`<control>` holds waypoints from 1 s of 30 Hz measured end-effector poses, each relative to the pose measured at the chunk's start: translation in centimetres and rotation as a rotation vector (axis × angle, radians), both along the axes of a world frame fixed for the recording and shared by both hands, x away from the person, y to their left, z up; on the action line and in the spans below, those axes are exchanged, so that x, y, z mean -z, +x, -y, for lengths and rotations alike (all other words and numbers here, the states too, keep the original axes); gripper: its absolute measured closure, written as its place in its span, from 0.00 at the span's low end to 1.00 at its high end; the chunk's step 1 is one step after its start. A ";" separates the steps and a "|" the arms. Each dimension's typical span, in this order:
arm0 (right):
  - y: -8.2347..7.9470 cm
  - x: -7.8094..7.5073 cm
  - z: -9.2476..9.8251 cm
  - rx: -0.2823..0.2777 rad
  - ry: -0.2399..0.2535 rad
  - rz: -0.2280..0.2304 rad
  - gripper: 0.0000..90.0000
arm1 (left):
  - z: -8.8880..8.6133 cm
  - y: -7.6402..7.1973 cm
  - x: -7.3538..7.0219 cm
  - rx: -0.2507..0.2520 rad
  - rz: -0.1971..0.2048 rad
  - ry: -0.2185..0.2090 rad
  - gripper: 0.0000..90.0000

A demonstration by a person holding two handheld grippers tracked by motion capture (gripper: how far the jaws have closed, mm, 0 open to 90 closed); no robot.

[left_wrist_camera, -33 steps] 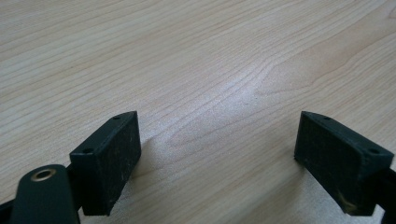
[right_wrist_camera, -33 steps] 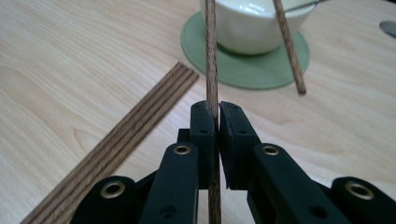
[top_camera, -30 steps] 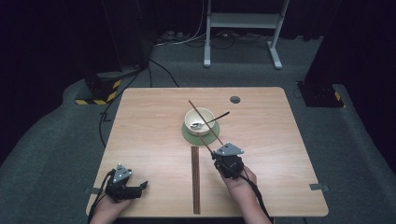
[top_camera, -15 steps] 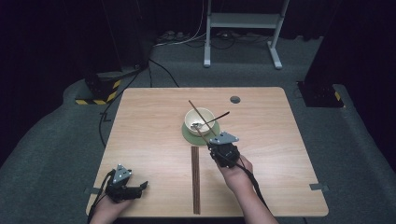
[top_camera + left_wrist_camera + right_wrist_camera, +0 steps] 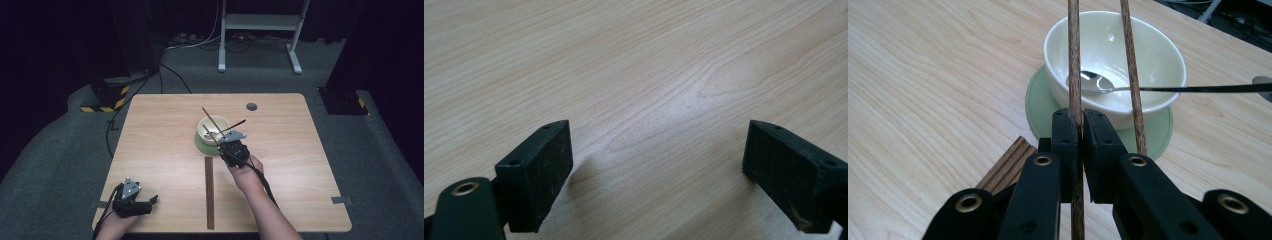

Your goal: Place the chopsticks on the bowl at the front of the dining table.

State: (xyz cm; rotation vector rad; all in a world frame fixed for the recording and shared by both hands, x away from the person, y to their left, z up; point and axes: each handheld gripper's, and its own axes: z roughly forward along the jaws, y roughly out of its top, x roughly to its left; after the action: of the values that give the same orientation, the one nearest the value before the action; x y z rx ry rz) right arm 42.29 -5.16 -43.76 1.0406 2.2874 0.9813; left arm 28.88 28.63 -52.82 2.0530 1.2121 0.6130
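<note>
A pale wooden table (image 5: pixel 160 145) stands in a dark room. At seven o'clock the left gripper (image 5: pixel 134 200) rests wide open, empty. At centre the right gripper (image 5: pixel 1079 131) pinches one chopstick (image 5: pixel 1073 55), apparently placing it in the bowl (image 5: pixel 1153 50). Next: lower carefully, release.

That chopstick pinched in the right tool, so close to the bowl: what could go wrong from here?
Three things, I'd guess. The right tool grips the chopstick by a narrow pinch, so it might swivel or slip. The second chopstick lies loose against the bowl beside it and could be knocked off. The spoon hangs far over the bowl's rim, so a bump might flip it out or shift the bowl on its green coaster.
</note>
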 end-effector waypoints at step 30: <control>5.0 -0.9 -2.9 0.020 -0.047 -0.033 0.94 | -0.3 0.5 0.1 0.016 0.080 -0.073 0.15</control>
State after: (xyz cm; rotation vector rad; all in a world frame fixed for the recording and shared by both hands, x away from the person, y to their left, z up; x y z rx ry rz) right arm 47.32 -2.25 -42.84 1.0655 2.3102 0.9050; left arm 29.34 28.91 -52.92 1.9577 1.1545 0.6281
